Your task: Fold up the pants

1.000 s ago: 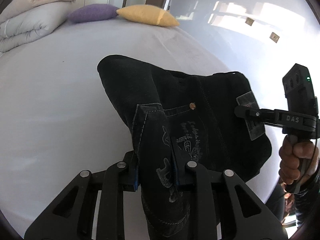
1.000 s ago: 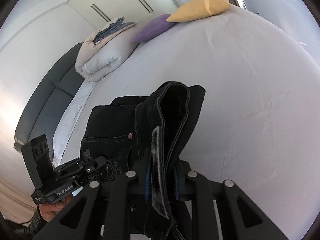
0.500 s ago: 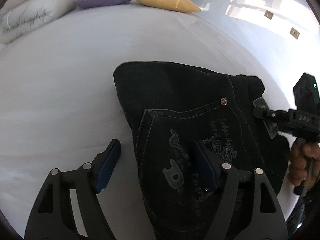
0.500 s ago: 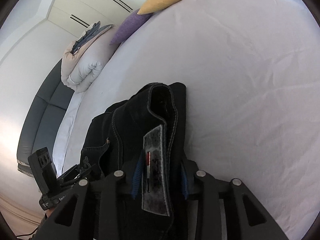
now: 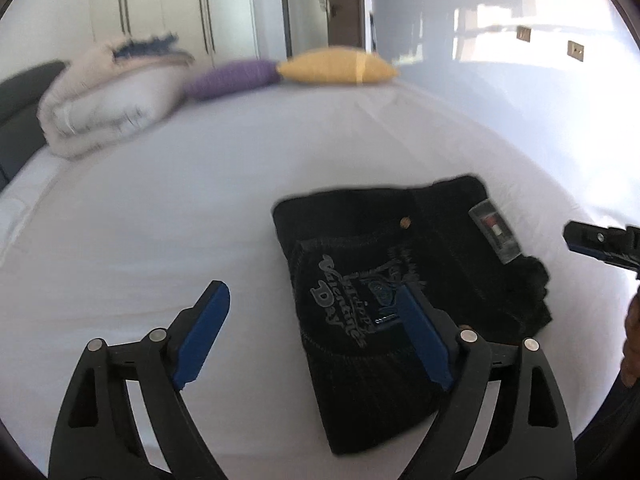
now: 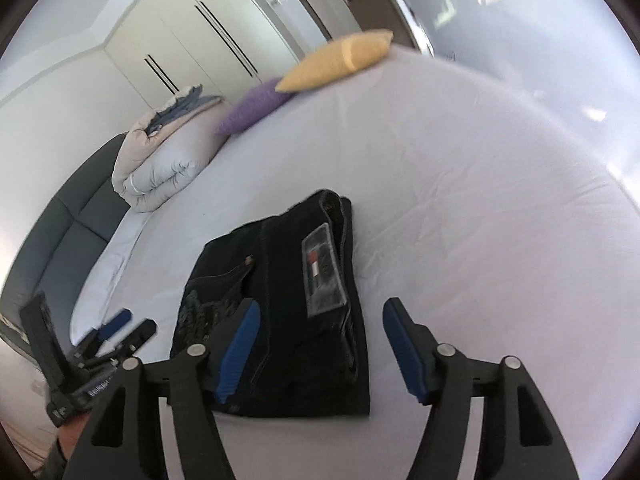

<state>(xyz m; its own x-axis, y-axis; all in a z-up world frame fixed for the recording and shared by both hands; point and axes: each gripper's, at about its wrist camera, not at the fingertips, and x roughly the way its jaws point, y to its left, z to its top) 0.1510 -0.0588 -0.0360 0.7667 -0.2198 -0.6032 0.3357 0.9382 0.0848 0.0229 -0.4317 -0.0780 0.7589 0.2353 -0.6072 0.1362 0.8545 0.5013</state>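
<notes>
Dark denim pants (image 5: 404, 280) lie folded into a compact bundle on the white bed sheet (image 5: 160, 220), with a printed back pocket and a grey label on top. My left gripper (image 5: 316, 320) hovers just before the bundle's near left edge, its jaws opening, nothing pressed between the blue pads. In the right wrist view the same pants (image 6: 288, 304) rest flat, and my right gripper (image 6: 320, 332) stands over their near right edge with jaws opening and no cloth gripped. The left gripper (image 6: 120, 328) shows at the lower left there.
A rolled duvet (image 5: 108, 100), a purple cushion (image 5: 232, 78) and a yellow cushion (image 5: 336, 66) lie at the head of the bed. A dark headboard (image 6: 60, 236) runs along the left. Wardrobe doors and a doorway stand behind. A hand (image 5: 632, 340) shows at the right edge.
Both grippers have let go of the pants and pulled back from them. The bundle, held up before, now lies flat on the sheet.
</notes>
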